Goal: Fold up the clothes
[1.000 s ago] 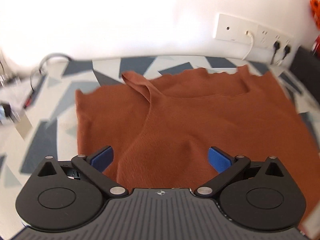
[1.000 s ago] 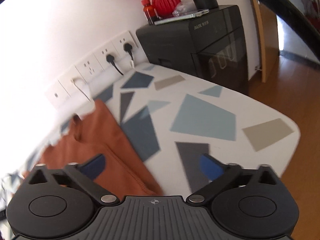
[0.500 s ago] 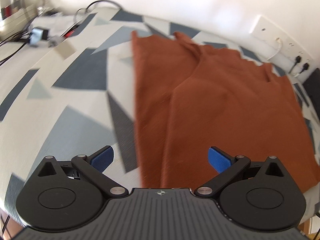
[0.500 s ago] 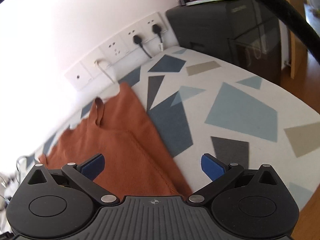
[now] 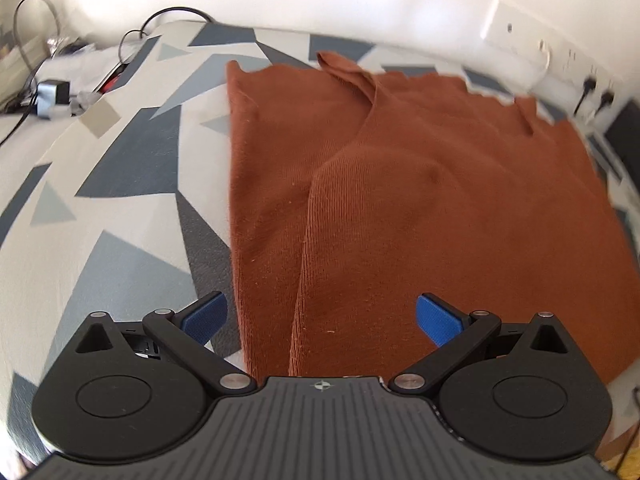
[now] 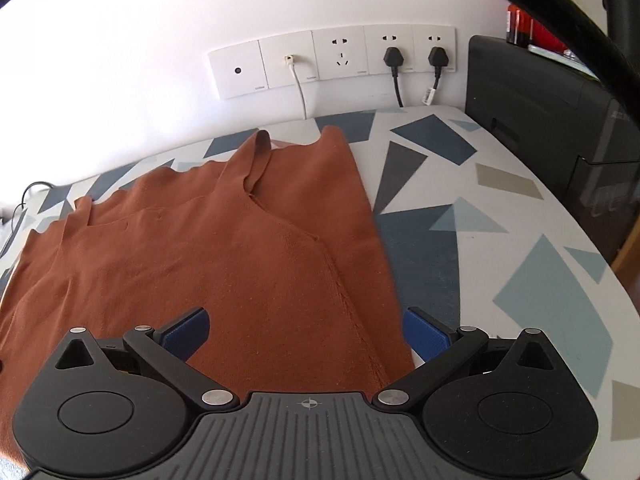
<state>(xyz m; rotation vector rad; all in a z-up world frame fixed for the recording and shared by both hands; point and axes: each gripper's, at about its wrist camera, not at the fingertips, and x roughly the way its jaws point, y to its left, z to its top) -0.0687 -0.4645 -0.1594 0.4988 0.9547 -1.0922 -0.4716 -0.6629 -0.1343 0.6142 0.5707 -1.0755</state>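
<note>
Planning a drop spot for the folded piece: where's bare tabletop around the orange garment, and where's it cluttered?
Widest free patch: patterned tabletop between the orange garment and the black appliance. A second bare strip lies left of the garment's edge in the left wrist view. Crowded: cables and small gear at the far left corner. Both the left gripper and right gripper are open.

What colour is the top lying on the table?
Rust orange top, plain, seen best from the right wrist.

Bare tabletop (image 6: 500, 248) right; printer (image 6: 552, 120) beyond
</note>
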